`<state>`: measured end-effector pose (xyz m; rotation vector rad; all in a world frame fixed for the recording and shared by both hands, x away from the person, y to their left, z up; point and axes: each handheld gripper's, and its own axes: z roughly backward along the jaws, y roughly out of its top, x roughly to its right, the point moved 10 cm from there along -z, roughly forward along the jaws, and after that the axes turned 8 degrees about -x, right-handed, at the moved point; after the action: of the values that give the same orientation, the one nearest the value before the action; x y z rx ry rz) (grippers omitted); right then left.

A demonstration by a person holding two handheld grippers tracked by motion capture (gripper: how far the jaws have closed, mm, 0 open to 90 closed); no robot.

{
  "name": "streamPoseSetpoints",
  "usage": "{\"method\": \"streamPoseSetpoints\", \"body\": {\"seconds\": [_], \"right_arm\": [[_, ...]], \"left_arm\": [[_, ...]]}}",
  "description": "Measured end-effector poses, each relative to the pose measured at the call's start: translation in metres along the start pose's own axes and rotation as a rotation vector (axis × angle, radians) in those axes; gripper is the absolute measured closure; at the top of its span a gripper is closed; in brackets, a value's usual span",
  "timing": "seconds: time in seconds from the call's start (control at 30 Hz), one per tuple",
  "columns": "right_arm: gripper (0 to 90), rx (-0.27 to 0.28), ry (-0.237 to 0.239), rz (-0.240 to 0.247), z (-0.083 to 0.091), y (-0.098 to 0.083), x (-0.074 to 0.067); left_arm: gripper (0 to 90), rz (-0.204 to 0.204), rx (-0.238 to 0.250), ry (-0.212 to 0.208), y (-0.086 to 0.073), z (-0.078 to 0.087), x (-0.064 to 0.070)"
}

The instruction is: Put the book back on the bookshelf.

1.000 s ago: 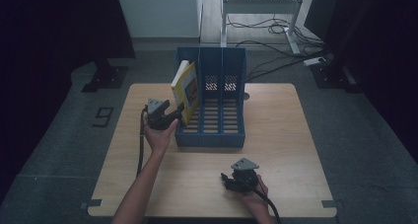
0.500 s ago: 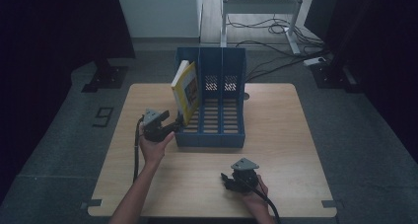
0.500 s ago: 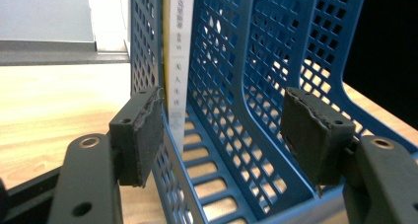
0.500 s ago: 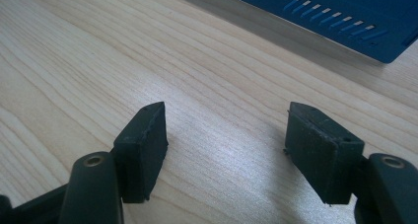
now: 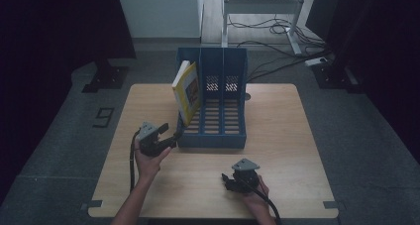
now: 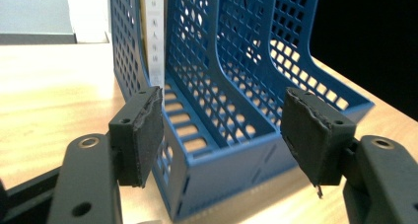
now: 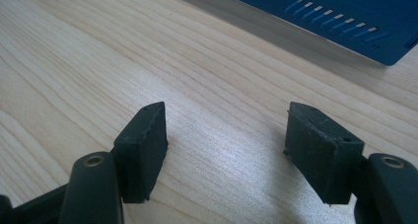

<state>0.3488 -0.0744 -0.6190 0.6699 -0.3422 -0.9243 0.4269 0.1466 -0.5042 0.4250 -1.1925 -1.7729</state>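
Pale wood desk (image 5: 277,136) sitting mid-frame on grey floor (image 5: 371,136), dark room, cables (image 5: 277,36) trailing upper right, blue rack (image 5: 218,131) holding book (image 5: 187,92), left claw (image 5: 174,136) and right claw (image 5: 225,178) both released.

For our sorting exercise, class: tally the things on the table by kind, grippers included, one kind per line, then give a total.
Rack: 1
Book: 1
Grippers, left gripper and right gripper: 2
Total: 4
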Motion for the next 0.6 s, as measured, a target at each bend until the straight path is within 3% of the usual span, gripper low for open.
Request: {"method": "streamPoseSetpoints", "body": {"seconds": [0.3, 0.6], "right_arm": [[32.0, 0.001, 0.001, 0.000, 0.000, 0.000, 0.000], [32.0, 0.001, 0.001, 0.000, 0.000, 0.000, 0.000]], "left_arm": [[33.0, 0.015, -0.041, -0.018, -0.031, 0.008, -0.005], [32.9, 0.025, -0.084, -0.053, -0.064, 0.013, 0.000]]}}
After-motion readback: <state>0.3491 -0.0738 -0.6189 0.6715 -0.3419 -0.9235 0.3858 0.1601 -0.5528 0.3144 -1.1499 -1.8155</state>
